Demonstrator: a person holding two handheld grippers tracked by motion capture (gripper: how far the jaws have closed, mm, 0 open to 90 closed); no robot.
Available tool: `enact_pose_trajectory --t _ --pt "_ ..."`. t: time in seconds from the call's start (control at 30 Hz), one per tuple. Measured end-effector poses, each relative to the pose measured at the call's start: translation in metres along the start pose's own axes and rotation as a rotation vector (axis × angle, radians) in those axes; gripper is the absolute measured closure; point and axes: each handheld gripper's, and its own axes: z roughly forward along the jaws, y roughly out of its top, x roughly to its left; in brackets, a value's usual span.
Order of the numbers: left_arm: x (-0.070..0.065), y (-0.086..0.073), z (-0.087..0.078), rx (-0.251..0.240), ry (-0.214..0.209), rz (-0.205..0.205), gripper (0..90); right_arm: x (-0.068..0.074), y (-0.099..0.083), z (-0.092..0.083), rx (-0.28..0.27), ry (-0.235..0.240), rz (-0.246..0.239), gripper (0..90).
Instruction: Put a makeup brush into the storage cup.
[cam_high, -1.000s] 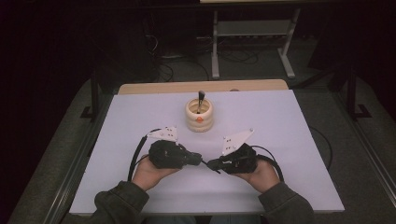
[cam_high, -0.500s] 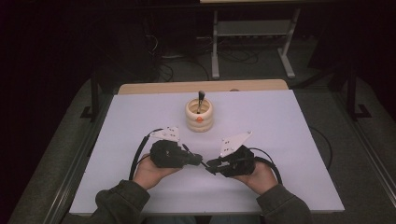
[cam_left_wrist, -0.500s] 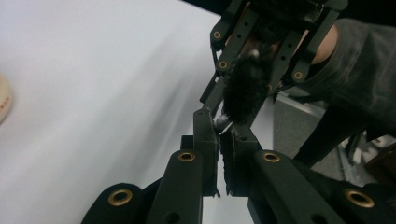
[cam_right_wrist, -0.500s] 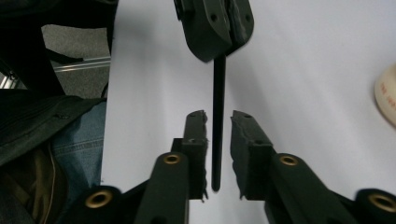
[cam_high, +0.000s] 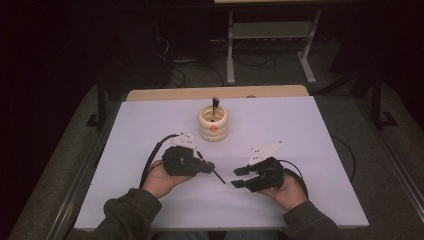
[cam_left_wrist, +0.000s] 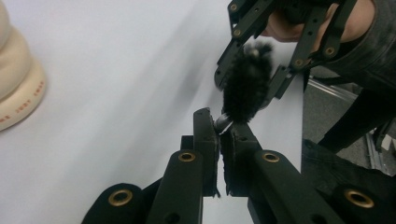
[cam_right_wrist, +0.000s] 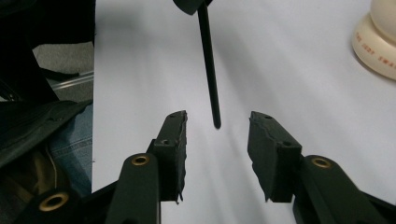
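The left gripper (cam_high: 212, 169), jaws clenched on a thin black brush (cam_left_wrist: 246, 88) just behind its bristles, holds it level over the tabletop (cam_high: 310, 130), its handle tip (cam_right_wrist: 216, 122) between the right gripper's (cam_high: 239, 178) just-opening jaws, likely for a hand-over.
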Motion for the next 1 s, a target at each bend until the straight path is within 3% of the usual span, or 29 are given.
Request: enact_pose_trajectory --t 0.43,1.0 --pt "0.006 0.008 -0.007 0.008 0.028 -0.004 85.0 -0.007 -0.010 -0.011 -0.020 -0.033 0.036 45.7" --pt "0.018 0.015 -0.018 0.009 0.055 -0.023 85.1 -0.014 -0.026 -0.022 -0.001 -0.064 0.096 35.3"
